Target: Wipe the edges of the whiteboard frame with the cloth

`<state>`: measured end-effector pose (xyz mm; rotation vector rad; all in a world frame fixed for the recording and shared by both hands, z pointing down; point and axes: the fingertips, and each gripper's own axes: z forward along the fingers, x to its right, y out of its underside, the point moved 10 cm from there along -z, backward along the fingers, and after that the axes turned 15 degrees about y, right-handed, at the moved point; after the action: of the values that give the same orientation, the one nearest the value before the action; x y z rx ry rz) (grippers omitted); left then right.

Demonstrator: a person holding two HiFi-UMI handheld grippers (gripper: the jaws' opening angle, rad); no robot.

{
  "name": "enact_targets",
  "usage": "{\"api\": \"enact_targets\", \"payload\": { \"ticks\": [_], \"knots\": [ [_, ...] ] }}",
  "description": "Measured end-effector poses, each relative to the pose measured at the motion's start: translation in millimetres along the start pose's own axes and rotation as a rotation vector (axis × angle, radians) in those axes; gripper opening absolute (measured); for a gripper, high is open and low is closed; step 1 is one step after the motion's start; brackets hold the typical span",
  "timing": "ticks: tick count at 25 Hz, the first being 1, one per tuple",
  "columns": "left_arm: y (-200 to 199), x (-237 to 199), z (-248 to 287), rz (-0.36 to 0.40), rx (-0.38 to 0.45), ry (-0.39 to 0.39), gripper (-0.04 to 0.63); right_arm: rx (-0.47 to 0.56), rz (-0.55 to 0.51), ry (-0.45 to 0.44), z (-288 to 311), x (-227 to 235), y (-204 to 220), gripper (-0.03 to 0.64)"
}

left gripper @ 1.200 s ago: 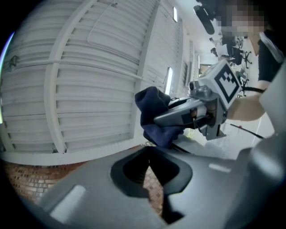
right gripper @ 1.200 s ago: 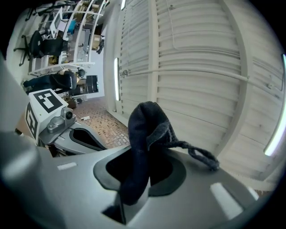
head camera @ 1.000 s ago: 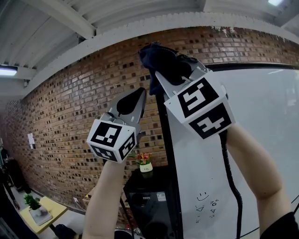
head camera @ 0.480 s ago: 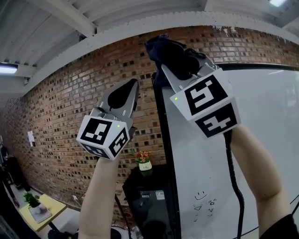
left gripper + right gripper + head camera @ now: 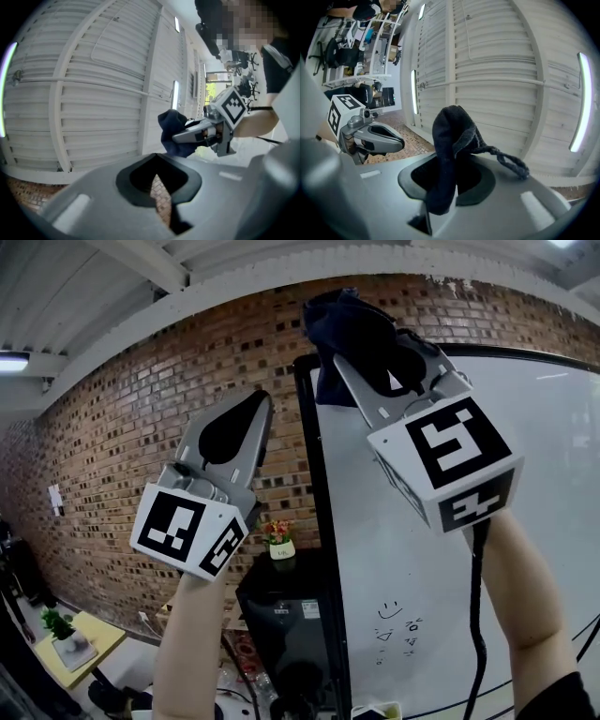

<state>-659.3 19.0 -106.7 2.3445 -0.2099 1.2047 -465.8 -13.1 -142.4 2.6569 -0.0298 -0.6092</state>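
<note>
by the top corner of the whiteboard frame, right gripper clamps the cloth; left gripper closed, empty.

Right gripper: jaws closed on a dark cloth, which stands bunched above them, with one twisted corner trailing right. Left gripper: at far left, apart from the cloth, jaws together. Beyond: ribbed white ceiling, lit light strip, brick wall.
</note>
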Motion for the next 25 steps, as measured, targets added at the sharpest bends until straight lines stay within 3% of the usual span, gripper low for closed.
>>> {"api": "enact_targets", "payload": {
  "ticks": [9, 14, 19, 25],
  "knots": [
    [-27, 71, -39, -0.080, 0.067, 0.029, 0.003, -0.015, 0.202, -0.057, -107, 2, 4, 0.086],
    [8, 136, -45, -0.063, -0.043, 0.068, 0.003, -0.065, 0.302, -0.090, -181, -15, 64, 0.086],
    [7, 196, -74, -0.065, -0.072, 0.101, 0.003, -0.202, 0.461, -0.151, -264, -41, 81, 0.086],
    [40, 256, -111, -0.188, -0.190, 0.073, 0.003, -0.352, 0.500, -0.132, -345, -73, 110, 0.086]
  ]
}}
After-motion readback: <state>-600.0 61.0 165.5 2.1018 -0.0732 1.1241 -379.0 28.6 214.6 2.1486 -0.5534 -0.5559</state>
